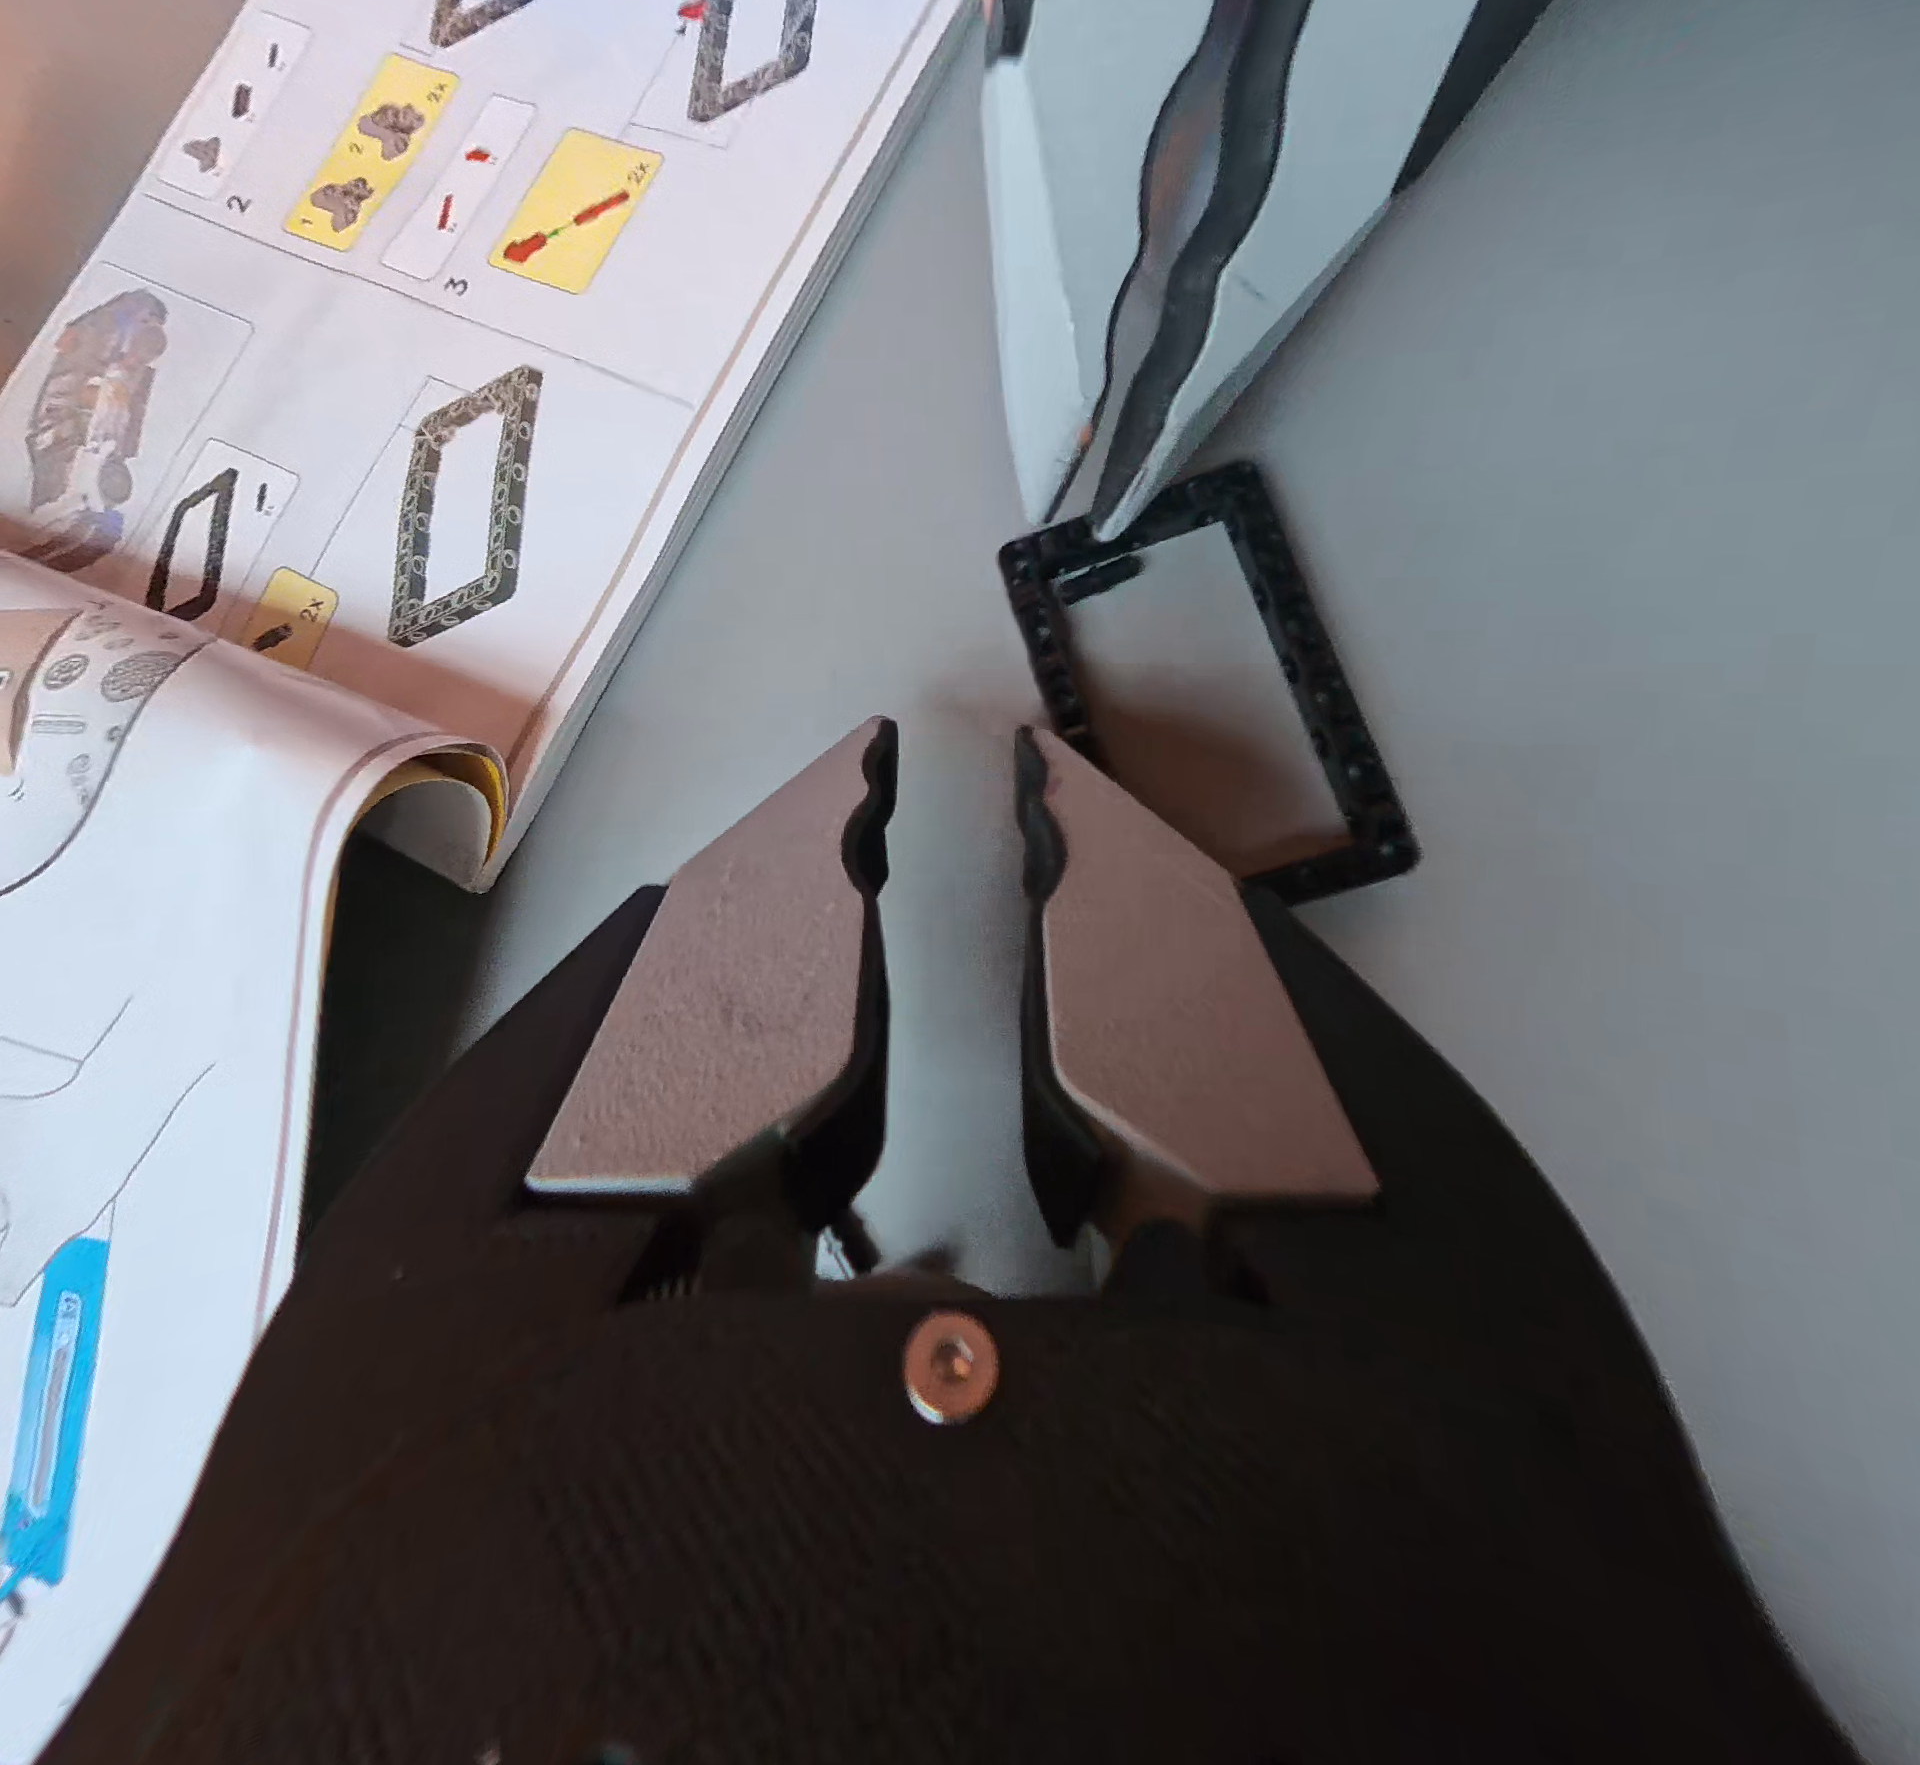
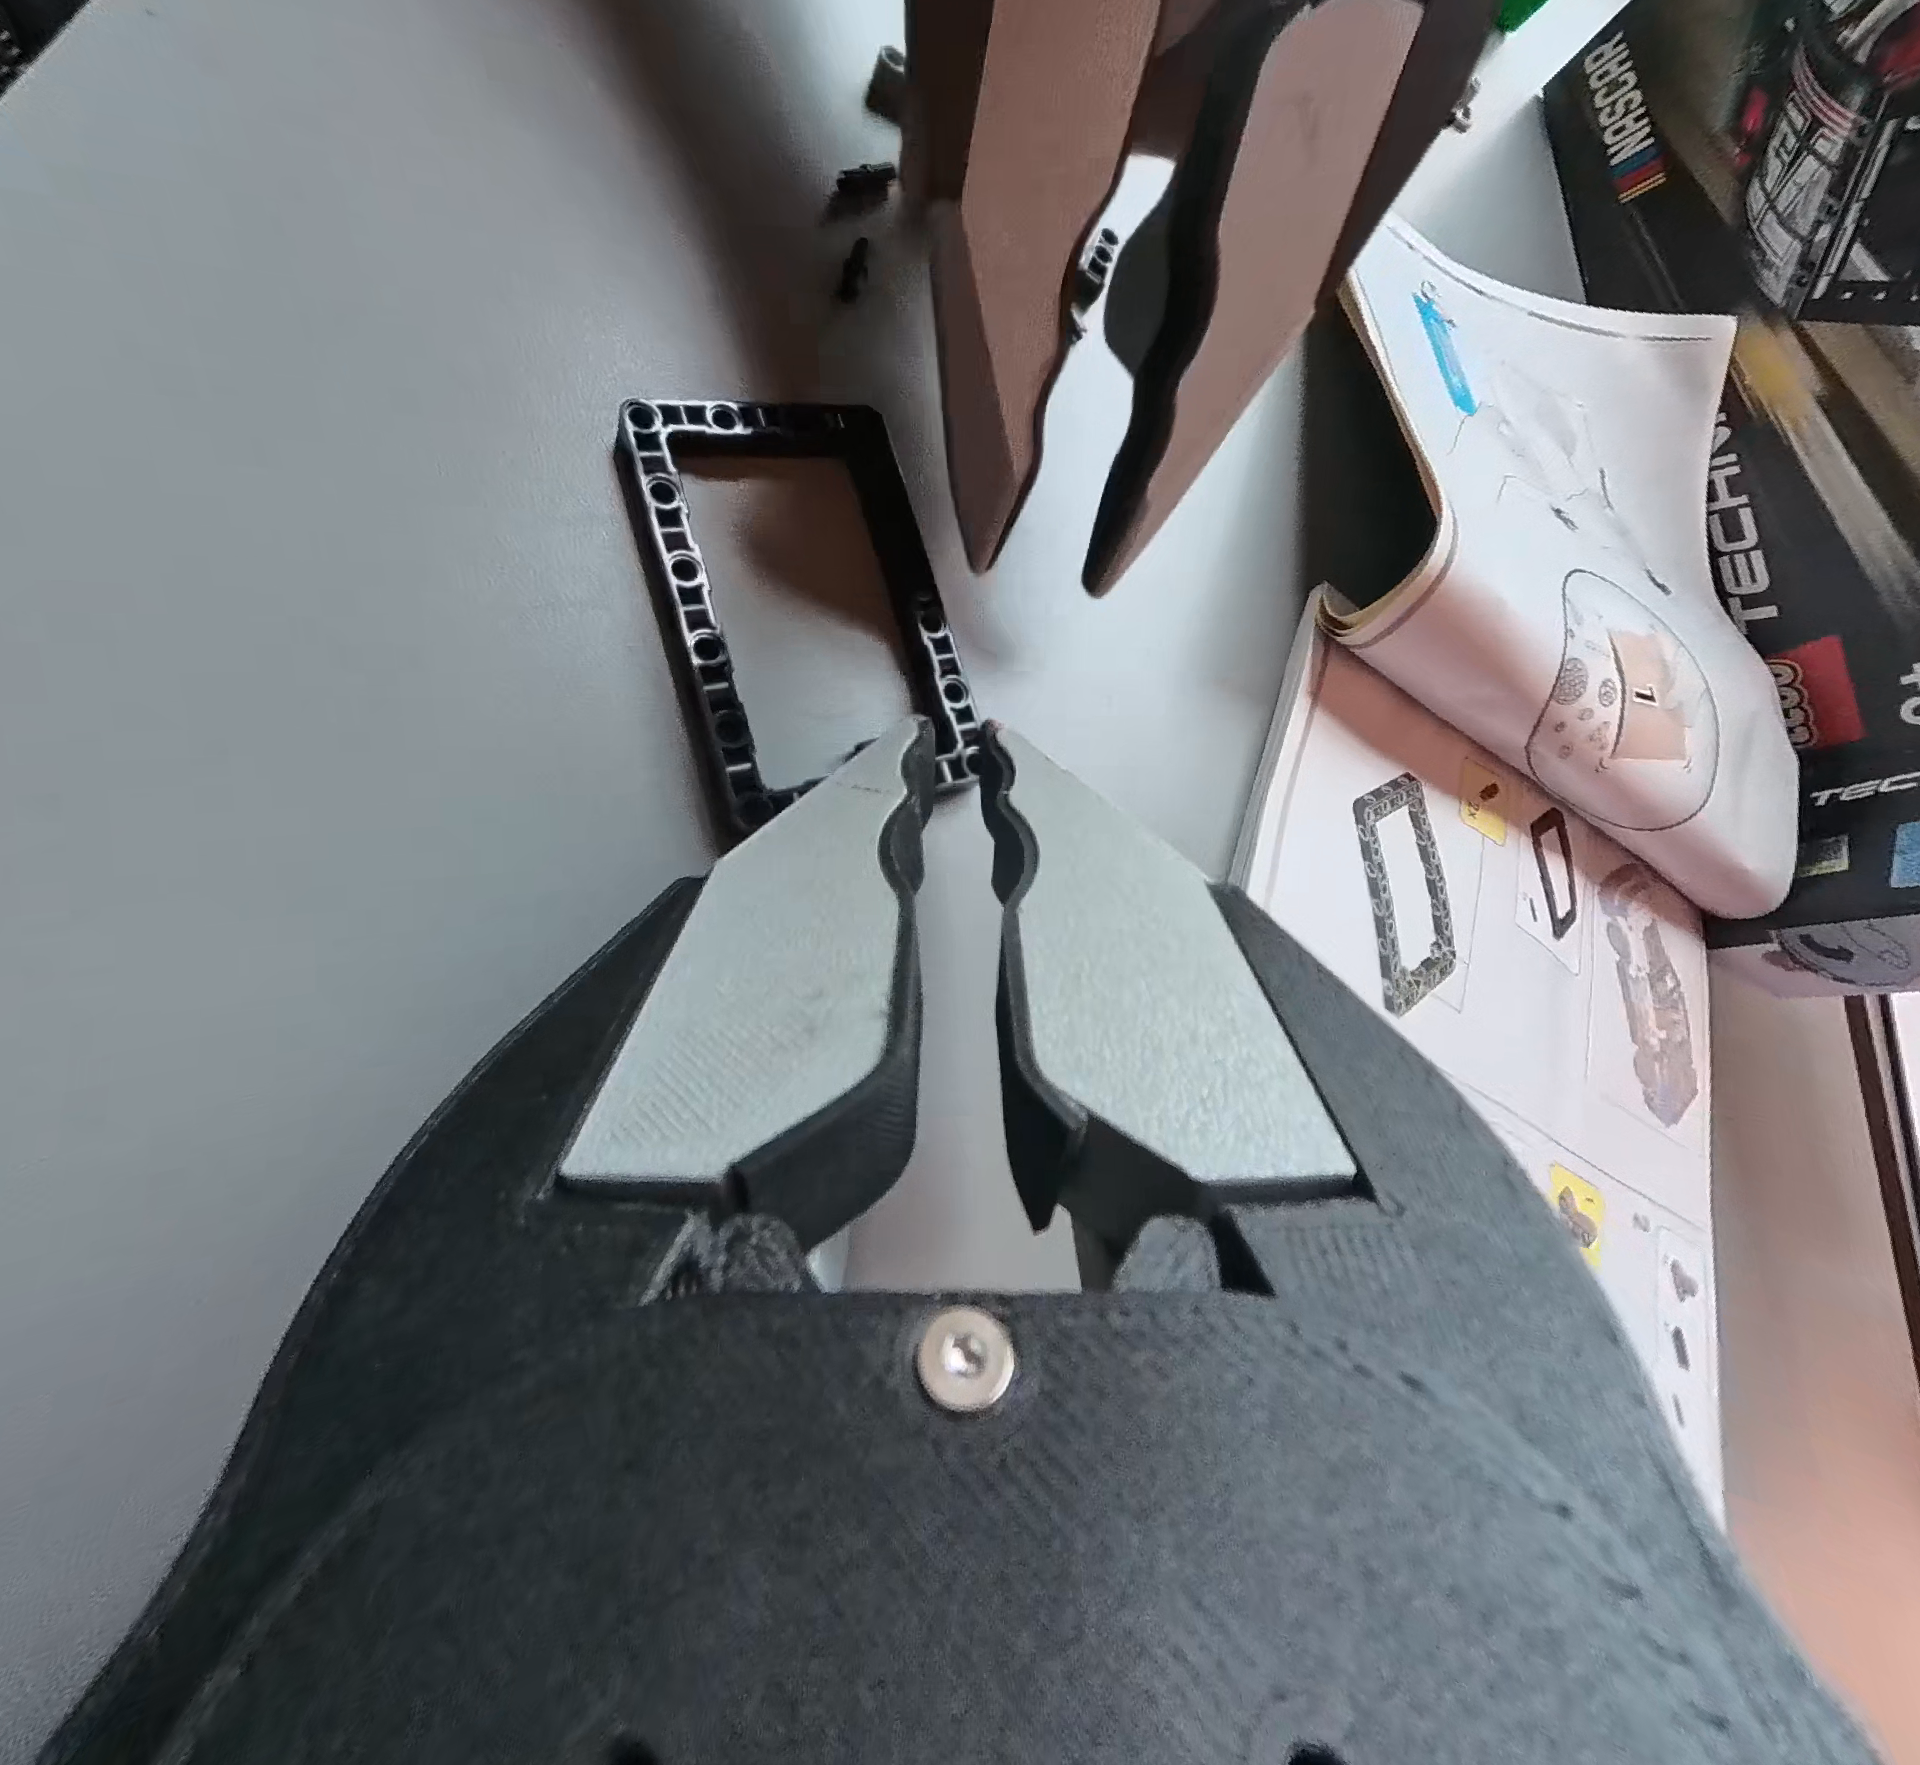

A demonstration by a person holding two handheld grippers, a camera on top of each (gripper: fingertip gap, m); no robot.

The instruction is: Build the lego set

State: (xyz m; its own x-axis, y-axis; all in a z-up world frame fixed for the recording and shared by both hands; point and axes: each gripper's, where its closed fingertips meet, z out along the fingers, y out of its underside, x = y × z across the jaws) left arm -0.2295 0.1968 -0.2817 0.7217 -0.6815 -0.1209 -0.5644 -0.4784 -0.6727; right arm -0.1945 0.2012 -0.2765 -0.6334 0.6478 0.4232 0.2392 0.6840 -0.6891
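A black rectangular Technic frame (image 1: 1322, 676) lies flat on the grey table; it also shows in the right wrist view (image 2: 677, 552). My right gripper (image 2: 956, 736), with grey fingers, is closed on the near end of the frame's right beam. In the left wrist view it (image 1: 1103, 518) comes down onto the frame's far corner, next to a short black pin (image 1: 1091, 572) that sticks inward from the frame. My left gripper (image 1: 954, 739), with brown fingers, is open and empty, just left of the frame. In the right wrist view it (image 2: 1039, 572) hovers beside the frame.
The open instruction booklet (image 1: 436, 261) lies left of the frame, with a curled page; it also shows in the right wrist view (image 2: 1455, 884). The set's box (image 2: 1787, 281) stands behind it. Small loose black parts (image 2: 862, 188) lie farther back on the table (image 1: 1610, 572). One gripper's finger ends stand about 4 cm off the other's.
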